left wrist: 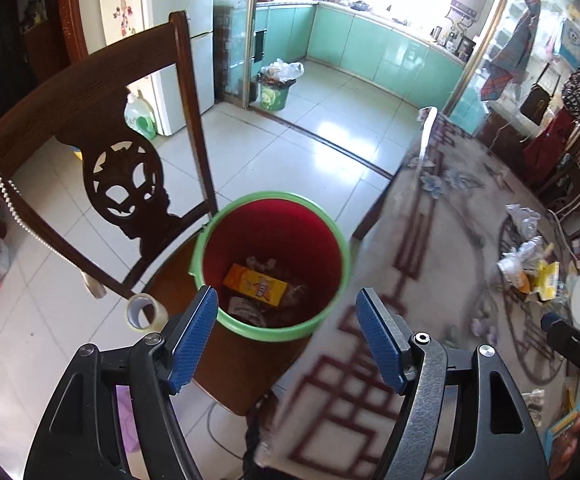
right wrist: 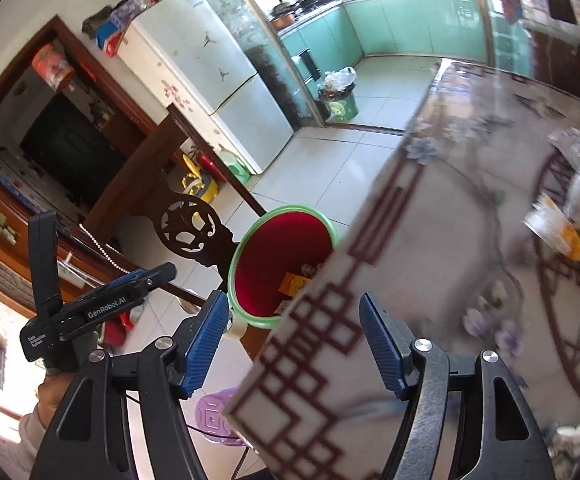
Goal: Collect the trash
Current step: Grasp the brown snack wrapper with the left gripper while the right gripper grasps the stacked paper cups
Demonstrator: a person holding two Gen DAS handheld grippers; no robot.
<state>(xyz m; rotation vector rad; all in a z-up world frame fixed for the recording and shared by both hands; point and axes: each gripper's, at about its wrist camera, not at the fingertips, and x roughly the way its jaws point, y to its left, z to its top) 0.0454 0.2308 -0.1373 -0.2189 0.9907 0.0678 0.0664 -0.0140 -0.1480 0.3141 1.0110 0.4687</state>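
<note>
Left gripper (left wrist: 286,336): jaws apart, nothing held, poised over red bin (left wrist: 270,220) on chair seat. Right gripper (right wrist: 294,340): jaws apart, empty. Wrappers (left wrist: 530,264) lie on table (left wrist: 430,240).

My right gripper (right wrist: 294,340) hangs with jaws apart and nothing between them, over the table (right wrist: 430,240) edge. The red bin (right wrist: 274,256) sits left, the left gripper (right wrist: 102,308) farther left.
</note>
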